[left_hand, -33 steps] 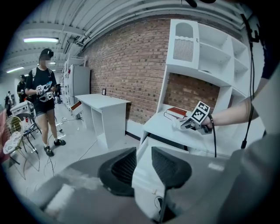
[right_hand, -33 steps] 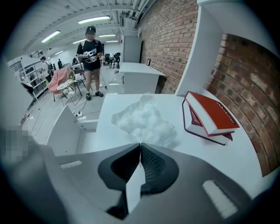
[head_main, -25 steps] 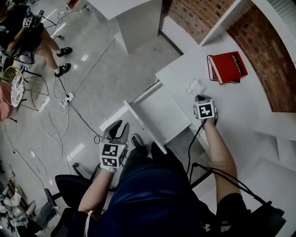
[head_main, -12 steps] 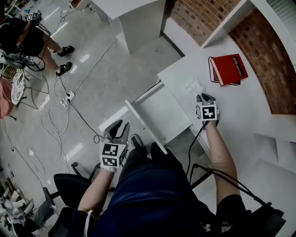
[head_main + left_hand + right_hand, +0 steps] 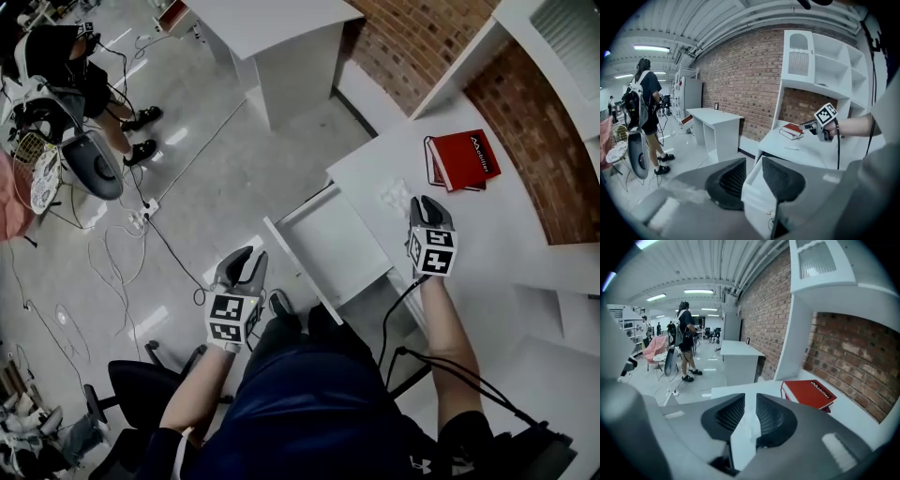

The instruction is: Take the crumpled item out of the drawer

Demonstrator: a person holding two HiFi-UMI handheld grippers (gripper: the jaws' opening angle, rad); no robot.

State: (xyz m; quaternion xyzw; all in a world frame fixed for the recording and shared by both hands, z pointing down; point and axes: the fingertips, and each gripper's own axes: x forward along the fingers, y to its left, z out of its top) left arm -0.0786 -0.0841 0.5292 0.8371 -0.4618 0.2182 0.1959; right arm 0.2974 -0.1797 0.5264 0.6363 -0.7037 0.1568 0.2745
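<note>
Jaws, right gripper (image 5: 425,204): just opened, wide, holding nothing.
Jaws, left gripper (image 5: 246,262): apart, empty.
Crumpled white paper (image 5: 395,196): on white desk (image 5: 525,220), right gripper's ten o'clock.

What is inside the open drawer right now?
Only its bare white bottom shows in the drawer; nothing lies there. Its rear end, under the desktop, is covered. The crumpled white item lies on the desktop, by the right claw.
</note>
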